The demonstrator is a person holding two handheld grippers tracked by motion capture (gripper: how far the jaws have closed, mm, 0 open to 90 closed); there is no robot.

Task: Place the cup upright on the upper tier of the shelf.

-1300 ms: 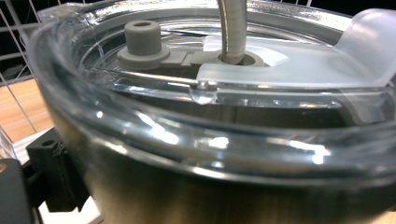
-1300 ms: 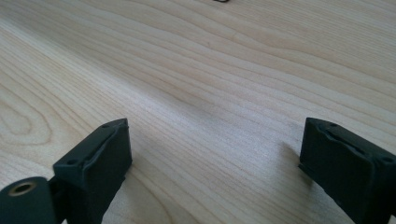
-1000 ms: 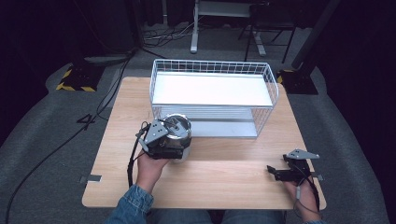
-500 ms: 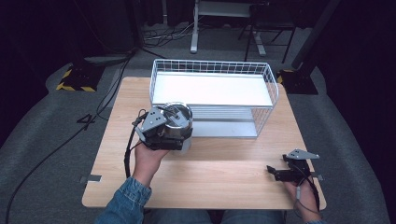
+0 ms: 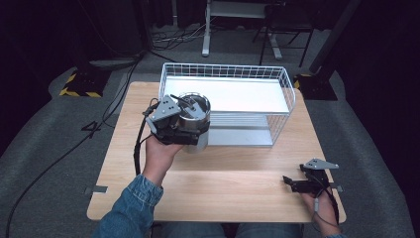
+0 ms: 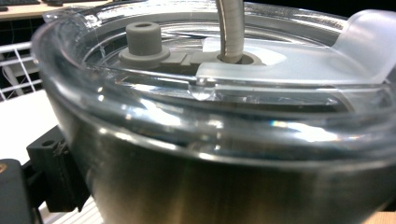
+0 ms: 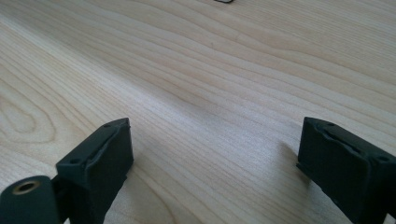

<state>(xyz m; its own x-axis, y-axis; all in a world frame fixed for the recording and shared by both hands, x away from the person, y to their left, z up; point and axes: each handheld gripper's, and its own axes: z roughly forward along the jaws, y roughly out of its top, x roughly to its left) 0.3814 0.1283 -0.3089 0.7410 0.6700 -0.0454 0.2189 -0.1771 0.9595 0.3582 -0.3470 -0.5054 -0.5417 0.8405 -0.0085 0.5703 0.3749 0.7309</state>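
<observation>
I am carrying a steel tumbler toward the basket.
My left hand-held gripper [image 5: 185, 130] is clamping the lidded stainless-steel tumbler [image 5: 194, 121] beside the white wire basket [image 5: 277, 106]; its slick wall risks slipping. The right hand-held gripper [image 5: 297, 184] is resting wide open on the wooden bench [image 5: 237, 173].

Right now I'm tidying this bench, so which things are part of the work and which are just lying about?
In the work:
- steel cup with clear lid and straw, clamped in the left gripper
- wire basket just behind the cup

Lying about:
- right gripper, open, low over the wooden table
- yellow-black striped block on the floor
</observation>
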